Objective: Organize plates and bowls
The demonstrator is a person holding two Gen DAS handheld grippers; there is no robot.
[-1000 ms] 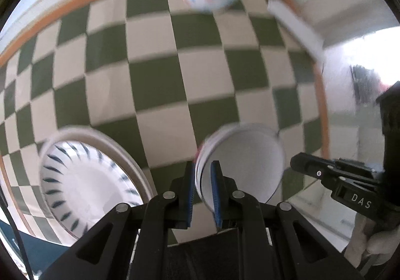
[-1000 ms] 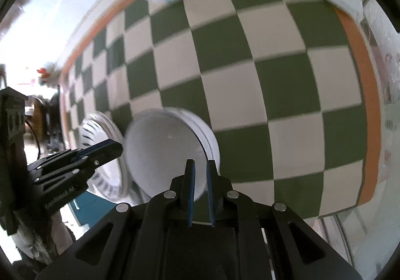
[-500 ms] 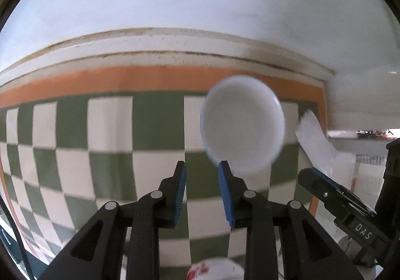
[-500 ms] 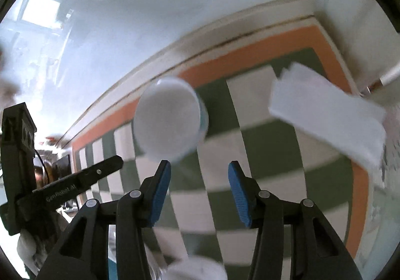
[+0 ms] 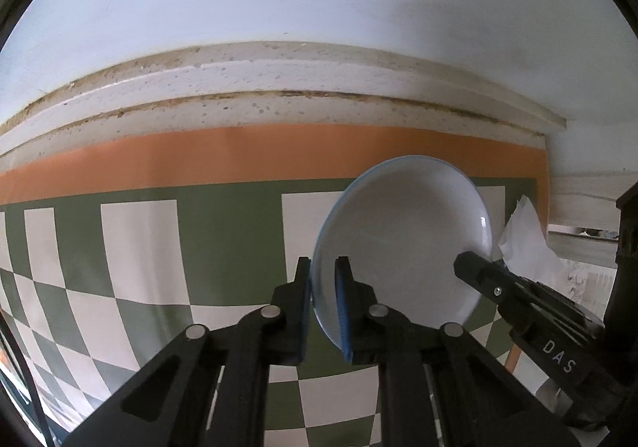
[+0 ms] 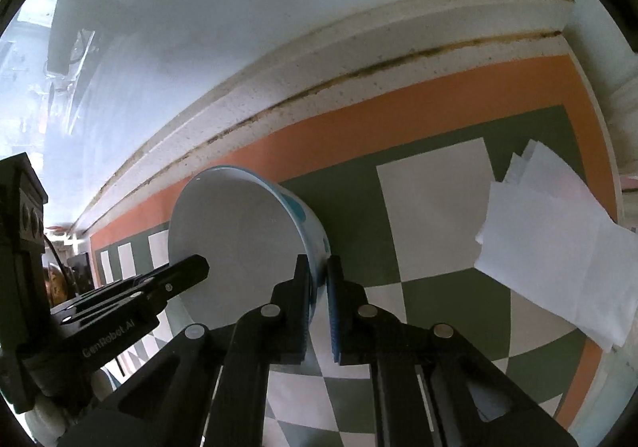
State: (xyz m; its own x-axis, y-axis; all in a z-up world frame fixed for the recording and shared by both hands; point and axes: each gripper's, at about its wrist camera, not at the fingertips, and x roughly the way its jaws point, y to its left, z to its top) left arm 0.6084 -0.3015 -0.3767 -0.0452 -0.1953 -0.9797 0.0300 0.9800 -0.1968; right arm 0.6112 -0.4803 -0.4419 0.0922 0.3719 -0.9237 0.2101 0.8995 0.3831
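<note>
A white bowl with blue marks on its outer wall sits near the orange border of the green-and-white checked tablecloth, close to the wall. The left gripper and the right gripper have just closed, each pinching the bowl's rim between its blue pads, on opposite sides. Beside the bowl, away from the left gripper, lies a folded white paper napkin.

Home dining spot: checkered tablecloth, bowl, napkins.
</note>
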